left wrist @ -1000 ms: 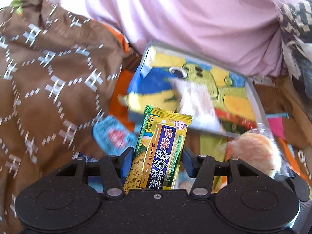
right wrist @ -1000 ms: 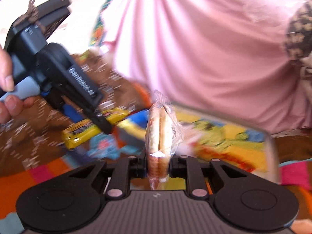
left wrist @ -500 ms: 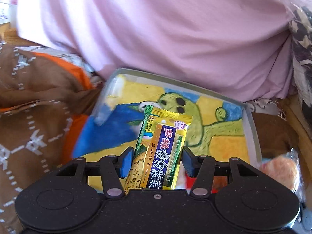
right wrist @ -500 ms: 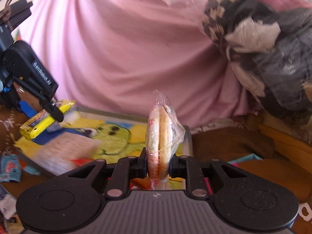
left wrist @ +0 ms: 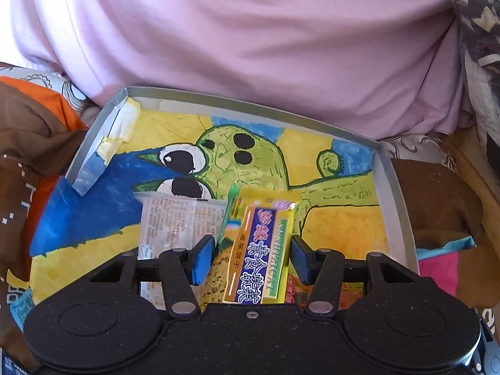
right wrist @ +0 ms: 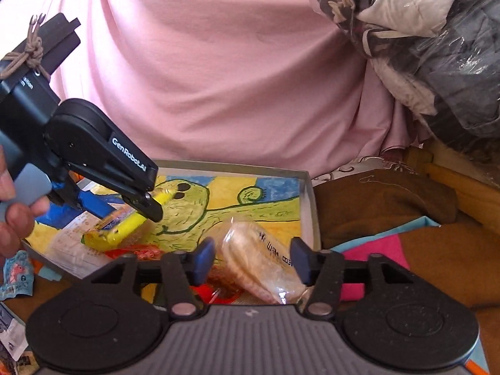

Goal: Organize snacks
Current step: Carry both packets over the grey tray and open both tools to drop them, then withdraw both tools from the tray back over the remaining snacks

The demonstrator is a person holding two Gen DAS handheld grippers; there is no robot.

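yellow biscuit packet (left wrist: 259,247) and wrapped cracker (right wrist: 262,262) in tray (left wrist: 397,193), both hand-held grippers spread

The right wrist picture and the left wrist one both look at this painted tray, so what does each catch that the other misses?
Only the right wrist view shows the left gripper from outside, a hand on its handle, and the wrapped round crackers lying between the open right gripper. Only the left wrist view shows the yellow packet's printed front. Both show the tray with its green cartoon and pink cloth behind.
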